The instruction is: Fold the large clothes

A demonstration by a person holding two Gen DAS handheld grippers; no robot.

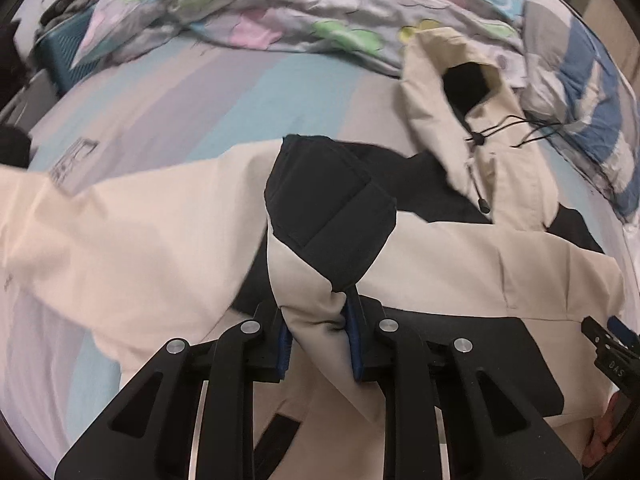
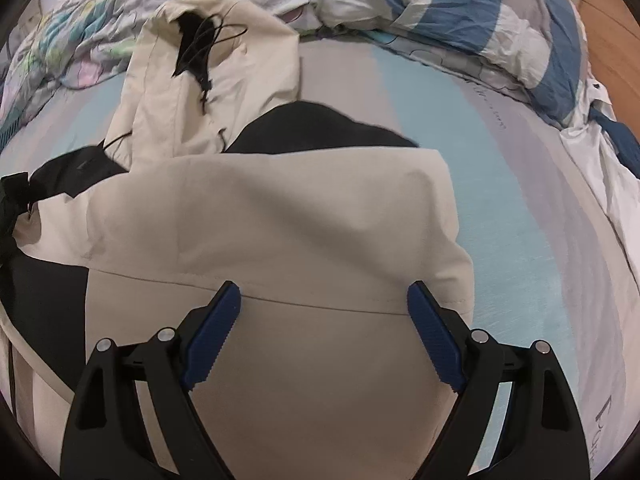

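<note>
- The jacket (image 2: 280, 216) is lying spread on the bed (image 2: 520, 240), hood (image 1: 452, 92) pointing at the crumpled duvet (image 1: 280, 4), cream and black panels partly doubled over.
- Left gripper (image 1: 318, 336) is clamped on a bunched sleeve (image 1: 328, 216), with the black cuff sticking out past the pads. It's only got a pinch of cloth, so I'd guess a quick swing could pull it free and the sleeve flops wherever.
- Right gripper (image 2: 324, 320) is wide open, holding nothing, hovering over the cream panel. If it closes where it is, it probably grabs just the top layer and drags that off the layers below, so the fold goes crooked.
- The hood cords (image 1: 516, 132) are loose. Looks like they could snag a finger or get trapped in the fold.
- The fabric looks slick and puffy to me, so any fold may spring back open once it's let go.
- The duvet is just beside the hood, so pushing the jacket that way could tangle them.
</note>
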